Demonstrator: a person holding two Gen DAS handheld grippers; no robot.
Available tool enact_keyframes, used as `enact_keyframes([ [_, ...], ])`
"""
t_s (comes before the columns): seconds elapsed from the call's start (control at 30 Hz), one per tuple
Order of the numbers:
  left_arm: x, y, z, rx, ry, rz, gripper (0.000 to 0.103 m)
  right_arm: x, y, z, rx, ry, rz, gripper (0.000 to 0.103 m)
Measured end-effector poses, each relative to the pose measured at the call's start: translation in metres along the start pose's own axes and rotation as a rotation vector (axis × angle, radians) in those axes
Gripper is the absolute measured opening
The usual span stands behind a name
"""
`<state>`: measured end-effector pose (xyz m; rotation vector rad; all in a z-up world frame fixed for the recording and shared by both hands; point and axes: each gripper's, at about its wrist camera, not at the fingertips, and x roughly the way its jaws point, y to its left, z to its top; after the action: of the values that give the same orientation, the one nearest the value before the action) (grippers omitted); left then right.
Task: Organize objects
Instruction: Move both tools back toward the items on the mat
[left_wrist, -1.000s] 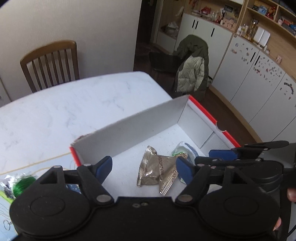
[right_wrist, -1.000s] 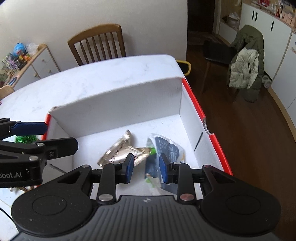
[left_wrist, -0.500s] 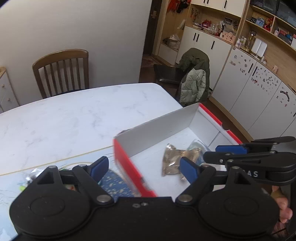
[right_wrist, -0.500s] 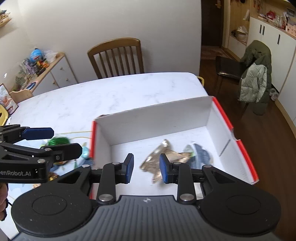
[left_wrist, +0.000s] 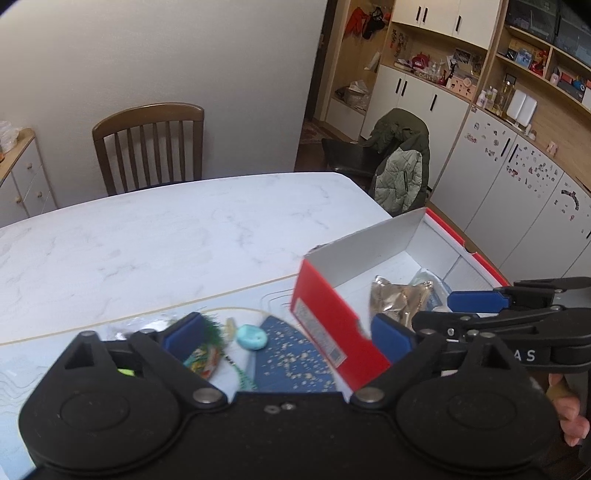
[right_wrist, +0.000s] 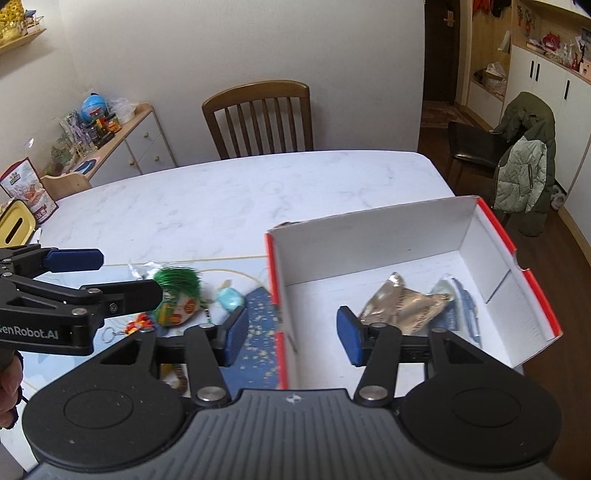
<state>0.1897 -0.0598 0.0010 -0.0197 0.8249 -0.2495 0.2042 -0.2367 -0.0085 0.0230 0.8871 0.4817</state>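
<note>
Marble table (right_wrist: 229, 199) bears red box (right_wrist: 491, 236) beside scattered trinkets (right_wrist: 177, 295); left gripper (left_wrist: 288, 338), right gripper (right_wrist: 293, 332) both spread, empty.

Open red box (right_wrist: 498, 236), white inside, on table's right edge, holds crinkled gold wrapper (right_wrist: 402, 304) and clear-blue packet (right_wrist: 460, 306) side by side; left of it loose green tuft (right_wrist: 179, 278), turquoise lump (right_wrist: 229, 299), colourful snack pack (right_wrist: 177, 312)

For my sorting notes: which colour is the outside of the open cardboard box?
Red outside, white inside; clearest in the left wrist view.

Right tongs (right_wrist: 291, 334) wider; both raised
</note>
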Motion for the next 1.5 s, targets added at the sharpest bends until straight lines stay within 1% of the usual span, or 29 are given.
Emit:
enact_keyframes([
  [0.13, -0.011, 0.020, -0.006, -0.006, -0.011, -0.006, 0.102, -0.003, 0.018, -0.004, 0.001, -0.014, 0.002, 0.062],
  [0.2, -0.016, 0.031, -0.009, -0.015, -0.015, -0.007, 0.102, -0.003, 0.027, -0.007, 0.000, -0.017, 0.008, 0.068],
  [0.27, -0.020, 0.042, -0.012, -0.025, -0.017, -0.013, 0.103, -0.004, 0.035, -0.011, 0.000, -0.025, 0.014, 0.070],
  [0.37, -0.025, 0.060, -0.017, -0.047, -0.009, -0.024, 0.103, -0.004, 0.048, -0.017, -0.006, -0.038, 0.022, 0.079],
  [0.47, -0.028, 0.075, -0.025, -0.050, -0.015, -0.006, 0.103, -0.004, 0.063, -0.024, -0.028, -0.064, 0.013, 0.083],
  [0.57, -0.028, 0.089, -0.036, -0.058, -0.011, 0.027, 0.103, -0.002, 0.078, -0.030, -0.050, -0.083, -0.008, 0.084],
  [0.73, -0.030, 0.112, -0.053, -0.083, -0.010, 0.022, 0.103, 0.006, 0.102, -0.038, -0.094, -0.083, -0.024, 0.084],
  [0.87, -0.028, 0.124, -0.068, -0.085, 0.005, 0.022, 0.103, 0.019, 0.114, -0.043, -0.093, -0.058, -0.006, 0.084],
  [1.0, -0.017, 0.133, -0.088, -0.106, 0.028, -0.007, 0.103, 0.035, 0.125, -0.052, -0.096, -0.023, 0.017, 0.084],
  [1.07, -0.010, 0.134, -0.100, -0.098, 0.034, 0.009, 0.103, 0.044, 0.128, -0.057, -0.093, -0.001, 0.030, 0.084],
  [1.13, -0.003, 0.135, -0.111, -0.089, 0.057, 0.019, 0.103, 0.054, 0.129, -0.060, -0.079, 0.024, 0.037, 0.084],
  [1.2, 0.003, 0.137, -0.122, -0.089, 0.068, 0.022, 0.103, 0.061, 0.130, -0.064, -0.066, 0.038, 0.036, 0.084],
  [1.37, 0.017, 0.138, -0.139, -0.081, 0.090, 0.061, 0.102, 0.077, 0.139, -0.071, -0.070, 0.063, 0.019, 0.084],
  [1.5, 0.026, 0.138, -0.147, -0.073, 0.107, 0.049, 0.100, 0.088, 0.147, -0.074, -0.068, 0.095, 0.034, 0.084],
])
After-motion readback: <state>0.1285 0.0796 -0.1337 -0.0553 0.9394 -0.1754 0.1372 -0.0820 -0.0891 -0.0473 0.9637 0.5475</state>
